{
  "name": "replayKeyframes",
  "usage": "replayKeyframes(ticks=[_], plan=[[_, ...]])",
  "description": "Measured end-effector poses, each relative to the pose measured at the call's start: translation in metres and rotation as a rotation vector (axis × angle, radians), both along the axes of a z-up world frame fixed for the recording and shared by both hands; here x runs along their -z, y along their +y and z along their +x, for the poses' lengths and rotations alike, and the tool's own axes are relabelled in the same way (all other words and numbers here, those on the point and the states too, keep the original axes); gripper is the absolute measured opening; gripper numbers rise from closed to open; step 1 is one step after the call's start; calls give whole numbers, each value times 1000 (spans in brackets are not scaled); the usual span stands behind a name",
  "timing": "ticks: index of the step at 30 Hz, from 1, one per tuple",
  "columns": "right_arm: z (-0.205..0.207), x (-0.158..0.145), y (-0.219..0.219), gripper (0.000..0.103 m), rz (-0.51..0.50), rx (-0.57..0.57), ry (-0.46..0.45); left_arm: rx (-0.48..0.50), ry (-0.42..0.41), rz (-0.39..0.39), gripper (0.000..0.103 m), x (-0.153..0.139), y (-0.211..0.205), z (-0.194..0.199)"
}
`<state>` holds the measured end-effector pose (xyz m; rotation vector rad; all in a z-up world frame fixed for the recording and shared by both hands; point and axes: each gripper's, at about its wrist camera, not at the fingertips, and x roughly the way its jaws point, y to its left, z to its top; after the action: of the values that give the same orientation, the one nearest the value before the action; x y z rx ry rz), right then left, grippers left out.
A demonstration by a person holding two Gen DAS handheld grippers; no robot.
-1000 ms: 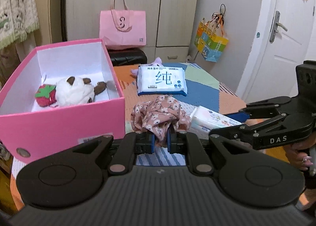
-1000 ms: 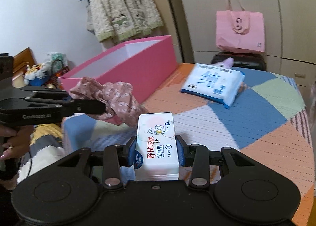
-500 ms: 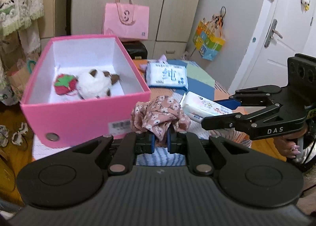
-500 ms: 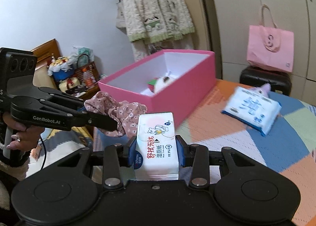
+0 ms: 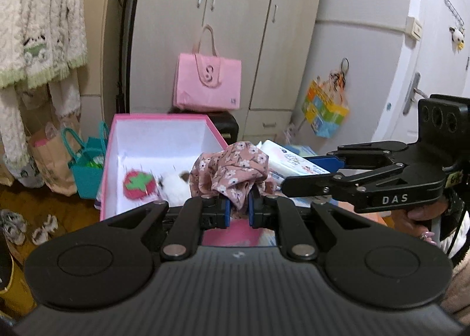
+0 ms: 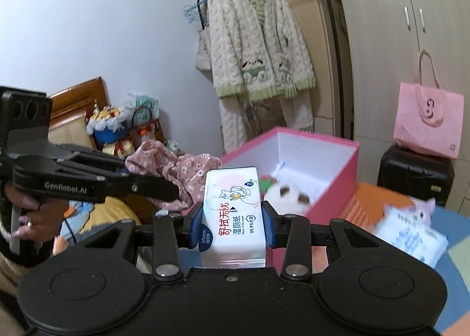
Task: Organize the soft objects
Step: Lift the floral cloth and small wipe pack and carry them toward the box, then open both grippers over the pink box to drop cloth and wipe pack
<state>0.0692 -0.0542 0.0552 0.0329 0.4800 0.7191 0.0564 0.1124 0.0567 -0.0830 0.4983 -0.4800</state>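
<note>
My left gripper [image 5: 238, 207] pinches a floral fabric scrunchie [image 5: 232, 171], jaws pressed almost together on the cloth; my right gripper [image 6: 232, 225] clamps a white wet-wipe pack [image 6: 232, 212] by its long sides. Both loads hang at the near end of the pink box [image 6: 332, 170], neither inside it yet. In the box: a strawberry plush [image 5: 138, 184] and a white plush [image 6: 286, 196]. Left to do, I judge: drop both items in, then fetch the blue-and-white tissue pack [image 6: 411, 240] and purple plush [image 6: 423, 209] on the patchwork table at far right. Legible writing: "GenRobot.AI" and "DAS" on the grippers, "OPEN" and "99.9%" on the pack.
</note>
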Motion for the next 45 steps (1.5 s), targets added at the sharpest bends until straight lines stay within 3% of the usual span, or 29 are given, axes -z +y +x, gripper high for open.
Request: replayKeyframes(ticks=[7,12,18,25,27,37,39,43,45], plan=[[42,-14,20,45,-2,9,-13,-79,-54,17,10,0,5,29],[70,-9,32,45,-58,71,-33,-161,-70,87,10,13,3,47],[101,4,40,45,-157,121,-38,-222,-8,171,10,35,3,74],[136,19,47,45,-229,105,11,-248,68,251,11,58,2,100],[144,24,51,45,-252,92,22,-247,69,315,12,64,-5,106],[188,48,72,45,-377,46,86,-243,148,334,13,74,-10,124],[192,53,75,45,-398,31,99,-252,173,329,16,74,-10,128],[198,60,78,48,-420,42,102,-254,211,294,42,73,-5,132],[194,57,76,61,-414,60,84,-242,238,236,47,70,-1,131]])
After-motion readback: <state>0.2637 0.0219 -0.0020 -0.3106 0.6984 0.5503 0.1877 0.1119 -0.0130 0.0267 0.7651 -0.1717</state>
